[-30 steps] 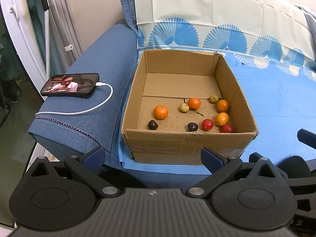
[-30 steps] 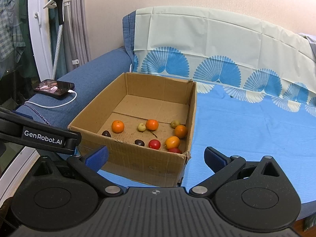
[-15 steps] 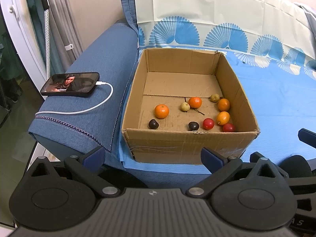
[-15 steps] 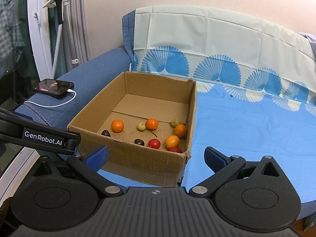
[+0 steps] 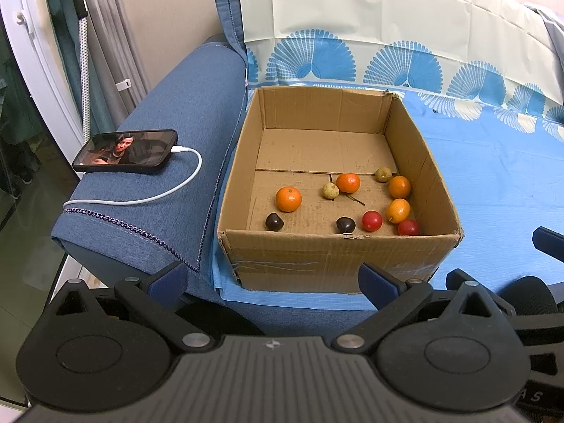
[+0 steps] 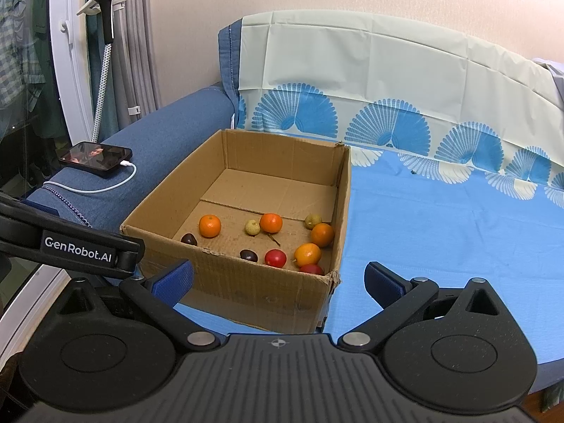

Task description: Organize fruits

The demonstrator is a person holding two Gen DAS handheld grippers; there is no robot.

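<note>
An open cardboard box sits on a blue cloth. Inside lie several small fruits: an orange, another orange, two red fruits, two dark fruits, pale green ones and yellow-orange ones. My left gripper is open and empty, in front of the box's near wall. My right gripper is open and empty, near the box's front right corner.
A phone with a white charging cable lies on the blue sofa arm left of the box. The blue patterned cloth spreads to the right. A window frame and a steamer pole stand at far left.
Both grippers have drifted slightly; the box sits a little higher in the left wrist view. Nothing was taken hold of or let go.
</note>
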